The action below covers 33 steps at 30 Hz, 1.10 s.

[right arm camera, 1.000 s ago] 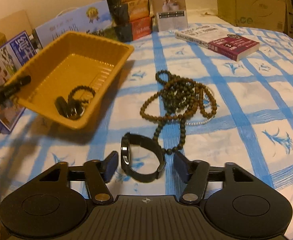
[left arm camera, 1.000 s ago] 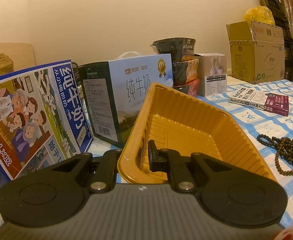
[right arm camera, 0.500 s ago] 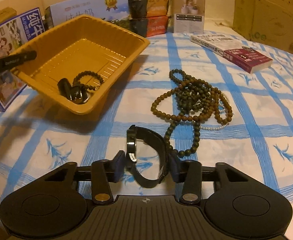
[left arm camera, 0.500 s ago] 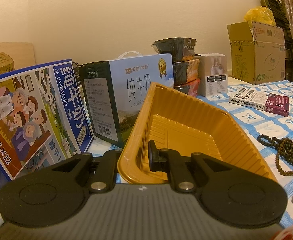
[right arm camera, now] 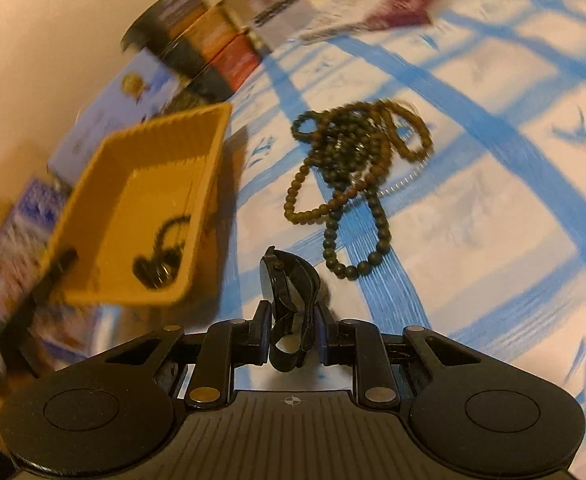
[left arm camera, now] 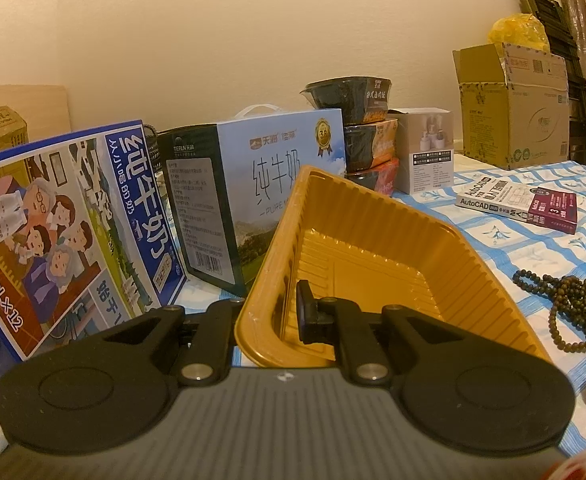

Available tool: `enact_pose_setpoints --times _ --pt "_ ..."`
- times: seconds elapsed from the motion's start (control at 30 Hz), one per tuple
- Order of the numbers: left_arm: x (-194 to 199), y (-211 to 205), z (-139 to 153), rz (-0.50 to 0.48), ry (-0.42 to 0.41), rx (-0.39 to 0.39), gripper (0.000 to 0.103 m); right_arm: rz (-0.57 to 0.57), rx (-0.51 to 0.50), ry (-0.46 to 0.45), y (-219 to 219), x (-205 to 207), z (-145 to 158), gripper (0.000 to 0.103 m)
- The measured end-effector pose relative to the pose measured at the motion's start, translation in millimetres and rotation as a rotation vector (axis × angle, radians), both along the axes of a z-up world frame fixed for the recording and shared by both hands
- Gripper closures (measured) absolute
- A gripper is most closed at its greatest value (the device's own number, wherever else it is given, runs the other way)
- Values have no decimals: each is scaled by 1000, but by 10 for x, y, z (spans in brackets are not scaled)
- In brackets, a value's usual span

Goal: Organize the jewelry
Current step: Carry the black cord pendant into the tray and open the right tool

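My left gripper is shut on the near rim of the yellow tray and holds it tilted above the table. In the right wrist view the tray holds a dark bead bracelet and another dark piece. The jaws of my right gripper are closing, and their pads press on the band of a black watch. A heap of brown and dark bead necklaces lies on the cloth just beyond the watch. The same heap shows at the right of the left wrist view.
A blue-checked tablecloth covers the table. Two milk cartons stand behind the tray. Stacked food bowls, a small white box, a book and a cardboard box stand further back.
My right gripper's jaws closed from wide apart onto the black watch, and its view rolled and blurred. The left gripper and the tray kept still.
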<state>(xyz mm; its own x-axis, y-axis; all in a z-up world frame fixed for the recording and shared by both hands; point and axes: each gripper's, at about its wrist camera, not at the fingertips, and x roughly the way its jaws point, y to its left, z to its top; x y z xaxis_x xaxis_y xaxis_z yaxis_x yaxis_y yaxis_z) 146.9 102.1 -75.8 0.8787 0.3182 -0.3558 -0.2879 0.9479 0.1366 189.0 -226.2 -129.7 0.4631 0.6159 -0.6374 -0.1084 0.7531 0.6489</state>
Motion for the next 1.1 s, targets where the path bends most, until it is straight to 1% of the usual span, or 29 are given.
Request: enact_pose_setpoints --times 0.13,0.27,0.37,0.47,0.63,0.83,0.97,1.03,1.1 --pt "1 -4 0 0 1 0 91 -35 96 34 -84 37 24 81" --pt "2 -2 3 -3 0 0 91 -50 189 46 -99 70 81 81" --pt "8 -1 6 -4 0 -1 91 -45 251 52 -50 105 133 81" --pt "8 5 9 -5 1 -4 91 -26 289 53 63 170 182 81" --pt "7 14 8 -3 1 -6 91 22 323 54 388 326 220 81" --pt "6 16 8 -3 2 -7 91 89 349 66 914 551 263 81" --pt "7 18 6 -1 7 -9 91 139 335 73 1191 625 257 81" --pt "9 25 -5 0 7 -9 91 144 312 64 1291 650 246 81" --pt "11 34 -6 1 7 -16 91 147 299 77 1386 697 210 81"
